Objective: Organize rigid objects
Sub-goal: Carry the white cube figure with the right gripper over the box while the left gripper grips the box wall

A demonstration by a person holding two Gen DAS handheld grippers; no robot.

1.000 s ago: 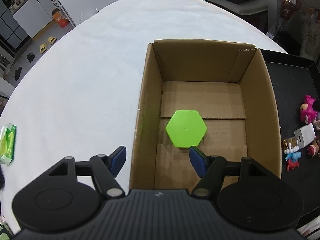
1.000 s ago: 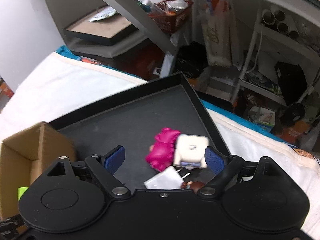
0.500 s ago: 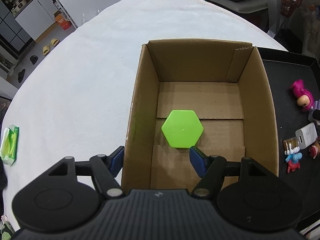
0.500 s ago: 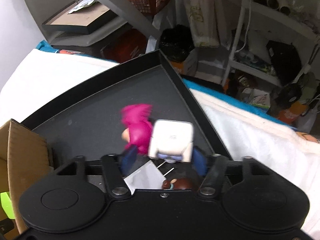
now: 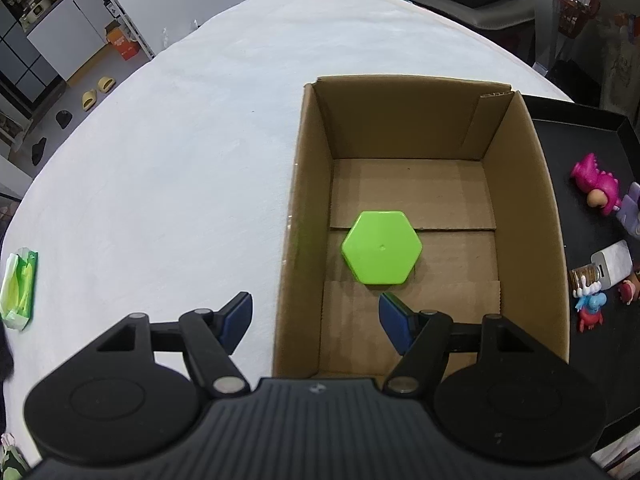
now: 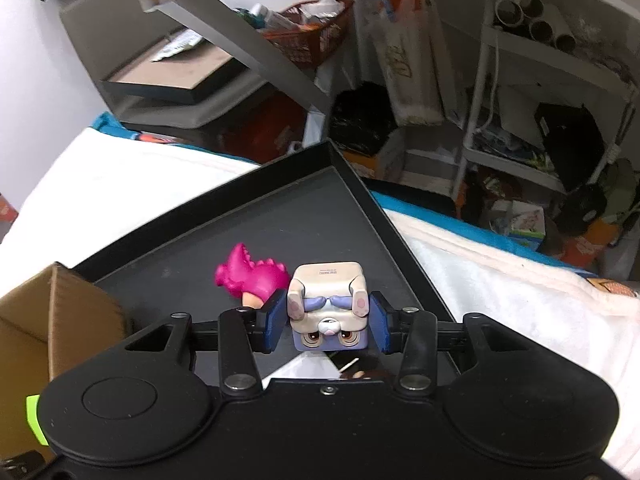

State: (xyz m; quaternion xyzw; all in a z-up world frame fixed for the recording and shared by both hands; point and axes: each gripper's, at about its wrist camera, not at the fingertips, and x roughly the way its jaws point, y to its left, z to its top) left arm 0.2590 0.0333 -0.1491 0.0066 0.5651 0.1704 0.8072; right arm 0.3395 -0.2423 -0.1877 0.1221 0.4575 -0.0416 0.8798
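My right gripper (image 6: pixel 328 322) is shut on a cream and lilac cube figure (image 6: pixel 327 304) and holds it above the black tray (image 6: pixel 304 216). A pink dinosaur toy (image 6: pixel 252 280) lies on the tray just left of it, and shows in the left wrist view (image 5: pixel 596 184). My left gripper (image 5: pixel 316 318) is open and empty, straddling the near left wall of an open cardboard box (image 5: pixel 298 208). A green hexagonal piece (image 5: pixel 382 252) lies flat on the box floor.
The box stands on a white tablecloth (image 5: pixel 180 152), with the black tray (image 5: pixel 580 140) against its right side. The tray holds a white block (image 5: pixel 612 264) and small red and blue figures (image 5: pixel 590 306). A green packet (image 5: pixel 20 284) lies at the table's left edge.
My right gripper closed on the cube figure and lifted it off the tray. The pink dinosaur shifted beside it. My left gripper drifted slightly left over the box wall.
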